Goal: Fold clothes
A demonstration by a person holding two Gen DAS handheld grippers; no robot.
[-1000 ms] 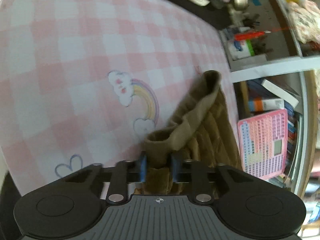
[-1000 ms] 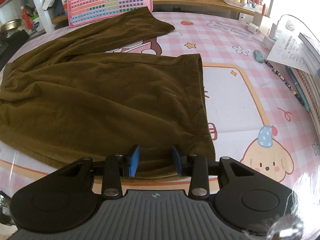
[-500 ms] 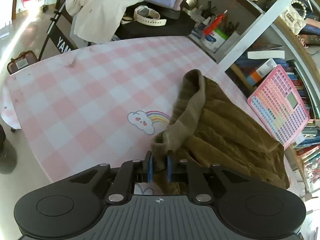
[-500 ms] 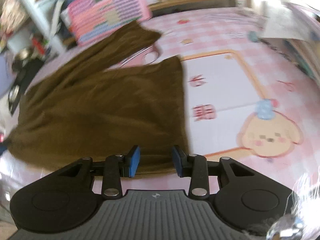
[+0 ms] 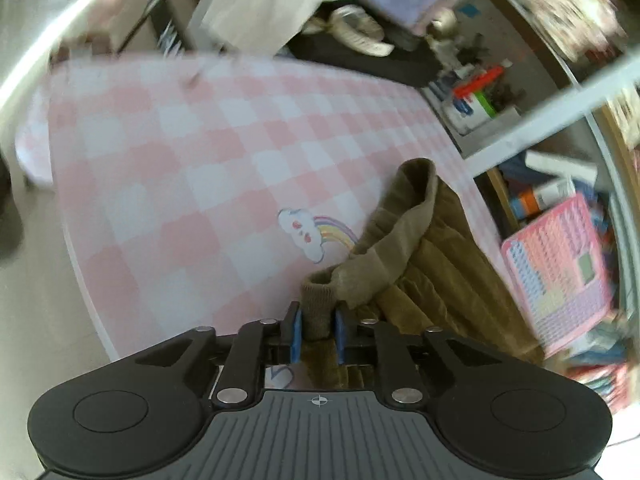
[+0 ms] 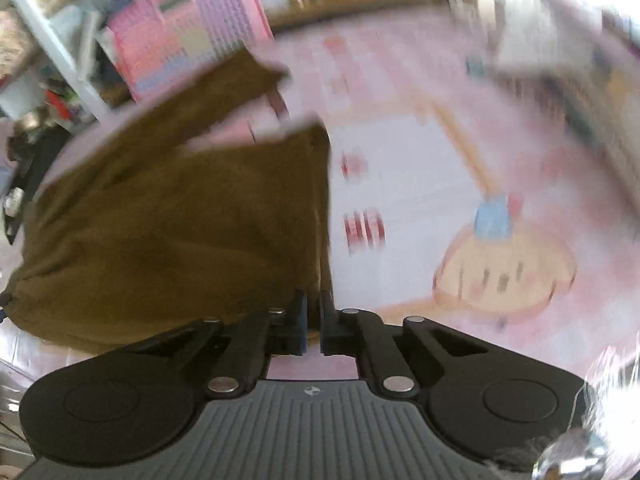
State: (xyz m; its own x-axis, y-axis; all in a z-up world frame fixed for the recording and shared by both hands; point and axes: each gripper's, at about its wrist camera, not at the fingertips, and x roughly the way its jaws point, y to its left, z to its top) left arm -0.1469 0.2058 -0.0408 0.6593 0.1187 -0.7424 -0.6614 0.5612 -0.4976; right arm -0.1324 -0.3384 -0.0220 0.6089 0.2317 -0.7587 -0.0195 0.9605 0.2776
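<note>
Brown corduroy trousers (image 6: 180, 220) lie spread on a pink checked table cover (image 5: 200, 152). In the left wrist view my left gripper (image 5: 316, 330) is shut on the ribbed waistband (image 5: 384, 252) of the trousers, which bunches up in front of the blue pads. In the right wrist view, which is blurred, my right gripper (image 6: 314, 320) is shut on the hem corner of the near trouser leg, lifting it slightly. The far leg (image 6: 208, 92) stretches toward the back.
A pink toy tablet (image 5: 560, 276) leans against shelves beside the table and also shows in the right wrist view (image 6: 188, 40). Piled clothes (image 5: 280, 4) and clutter sit beyond the far edge. Cartoon prints (image 6: 504, 264) cover the cloth at right.
My right gripper has closed on the trouser leg hem and started moving, blurring its view. My left gripper stays clamped on the waistband and has shifted, with the camera tilting.
</note>
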